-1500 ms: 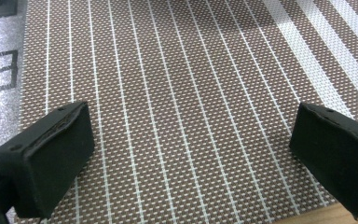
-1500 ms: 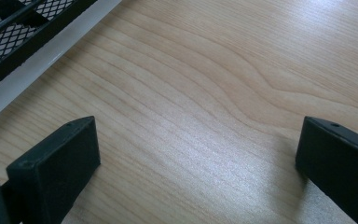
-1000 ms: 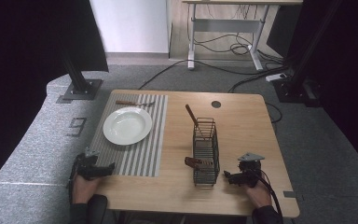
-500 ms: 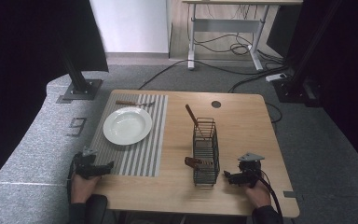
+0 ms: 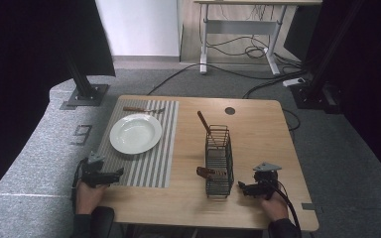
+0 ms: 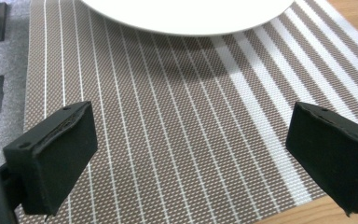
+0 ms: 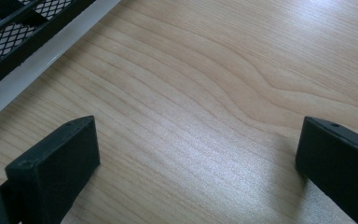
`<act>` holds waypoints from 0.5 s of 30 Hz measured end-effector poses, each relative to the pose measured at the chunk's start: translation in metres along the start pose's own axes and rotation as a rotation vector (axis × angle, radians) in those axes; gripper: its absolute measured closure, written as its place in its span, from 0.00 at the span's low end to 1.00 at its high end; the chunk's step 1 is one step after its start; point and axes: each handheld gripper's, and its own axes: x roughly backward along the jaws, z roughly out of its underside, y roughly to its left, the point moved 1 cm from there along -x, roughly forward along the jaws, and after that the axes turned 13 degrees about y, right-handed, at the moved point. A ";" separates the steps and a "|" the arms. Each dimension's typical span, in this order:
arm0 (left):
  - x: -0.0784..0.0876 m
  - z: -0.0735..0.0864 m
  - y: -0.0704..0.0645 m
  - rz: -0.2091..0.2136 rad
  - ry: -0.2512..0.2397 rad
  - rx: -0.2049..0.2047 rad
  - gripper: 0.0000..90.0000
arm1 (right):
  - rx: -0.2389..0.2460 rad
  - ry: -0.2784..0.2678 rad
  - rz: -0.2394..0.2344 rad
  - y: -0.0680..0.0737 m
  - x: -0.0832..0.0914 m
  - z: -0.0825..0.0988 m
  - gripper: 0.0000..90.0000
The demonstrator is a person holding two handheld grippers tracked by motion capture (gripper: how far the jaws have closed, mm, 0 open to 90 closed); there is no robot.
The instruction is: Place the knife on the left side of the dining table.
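Both grippers wait with jaws wide apart and empty, left gripper (image 5: 113, 173) over the placemat's (image 5: 154, 148) near edge, right gripper (image 5: 242, 187) just beside the wire basket (image 5: 218, 161) near the table's (image 5: 258, 129) front edge; light, stiff, likely best gripped by its rim.

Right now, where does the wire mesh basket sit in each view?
High view: wire mesh basket stands right of centre on the table, beside the right hand-held gripper.
Left gripper view: not in it.
Right gripper view: its black mesh base fills the top left corner.
Shared landmark: the wooden tabletop.
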 end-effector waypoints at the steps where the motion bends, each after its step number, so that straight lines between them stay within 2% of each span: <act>1: 0.001 -0.002 -0.001 -0.003 0.000 -0.006 0.02 | -0.001 0.000 0.000 0.000 0.000 0.000 0.00; 7: 0.006 -0.009 -0.008 -0.006 -0.005 -0.032 0.02 | -0.003 0.000 0.002 0.000 0.000 0.000 0.00; 15: 0.009 -0.020 -0.019 0.023 0.007 -0.074 0.04 | -0.005 0.000 0.003 0.000 0.000 0.000 0.00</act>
